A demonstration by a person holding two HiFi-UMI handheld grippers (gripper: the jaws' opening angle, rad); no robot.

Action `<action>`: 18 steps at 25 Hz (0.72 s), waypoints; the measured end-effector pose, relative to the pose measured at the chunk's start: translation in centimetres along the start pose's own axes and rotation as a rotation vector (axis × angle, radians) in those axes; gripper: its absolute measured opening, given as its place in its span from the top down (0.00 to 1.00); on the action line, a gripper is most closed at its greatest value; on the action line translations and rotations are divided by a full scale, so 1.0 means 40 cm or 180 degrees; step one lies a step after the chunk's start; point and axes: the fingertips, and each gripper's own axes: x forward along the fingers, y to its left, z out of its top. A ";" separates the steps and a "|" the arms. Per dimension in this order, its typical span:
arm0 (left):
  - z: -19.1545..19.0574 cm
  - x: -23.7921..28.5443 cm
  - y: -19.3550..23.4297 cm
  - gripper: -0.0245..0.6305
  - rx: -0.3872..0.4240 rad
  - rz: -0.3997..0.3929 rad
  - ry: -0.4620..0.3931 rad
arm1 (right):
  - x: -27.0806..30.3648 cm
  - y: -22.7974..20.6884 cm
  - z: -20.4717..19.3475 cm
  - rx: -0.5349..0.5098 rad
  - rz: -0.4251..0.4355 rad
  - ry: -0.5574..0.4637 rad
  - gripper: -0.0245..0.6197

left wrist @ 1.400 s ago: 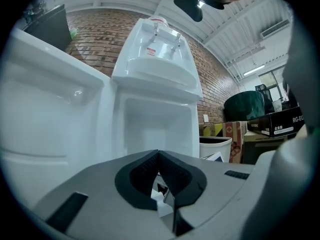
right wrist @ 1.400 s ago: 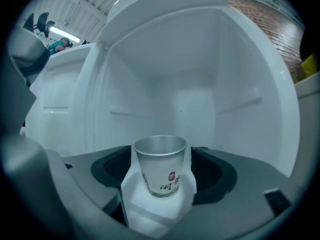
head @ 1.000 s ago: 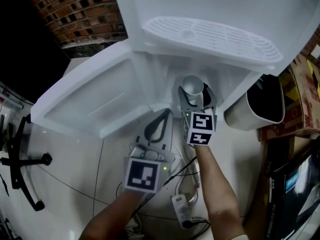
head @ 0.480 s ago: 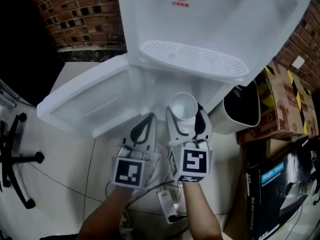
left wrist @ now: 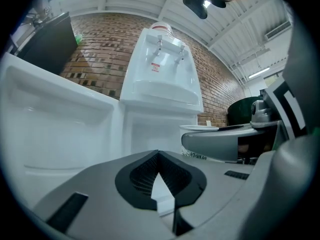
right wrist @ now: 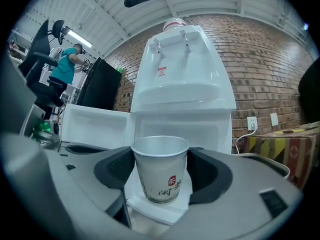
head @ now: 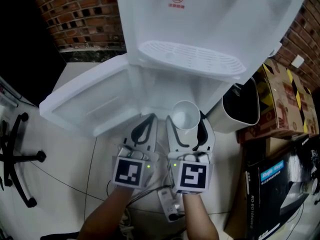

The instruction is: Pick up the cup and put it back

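We see the right gripper (right wrist: 162, 171) clamped on an upright paper cup (right wrist: 159, 156), 1 pad against each side of its wall. The cup hangs clear in front of the water dispenser's (head: 210, 24) open lower cabinet (head: 165, 91), below the front edge of the drip tray (head: 190, 58). The cabinet door (head: 90, 101) stands swung out to our left. The left gripper (left wrist: 159, 156) sits just beside the right one, its 2 jaws closed tip to tip on nothing. A white waste bin (head: 235, 116) crowds the right side.
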 end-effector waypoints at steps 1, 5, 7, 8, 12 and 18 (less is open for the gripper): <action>0.001 0.000 -0.001 0.96 0.0005 -0.0008 -0.0001 | 0.001 0.002 -0.002 -0.0005 0.0005 -0.0001 0.44; -0.005 -0.003 -0.011 0.96 -0.0004 -0.0053 0.0032 | 0.000 0.003 -0.012 0.0016 0.0001 0.0002 0.44; -0.008 -0.006 -0.013 0.96 -0.0009 -0.0052 0.0042 | -0.001 0.002 -0.015 0.0025 -0.0003 0.0003 0.44; -0.008 -0.007 -0.014 0.96 -0.0020 -0.0049 0.0026 | -0.002 0.002 -0.016 0.0024 -0.0001 0.0002 0.44; -0.007 -0.007 -0.021 0.96 -0.0048 -0.0058 -0.0013 | 0.001 -0.006 -0.024 0.0030 -0.0007 0.0003 0.44; -0.015 -0.009 -0.014 0.96 -0.0029 -0.0018 -0.0026 | 0.040 -0.019 -0.061 -0.0018 0.0010 -0.0042 0.44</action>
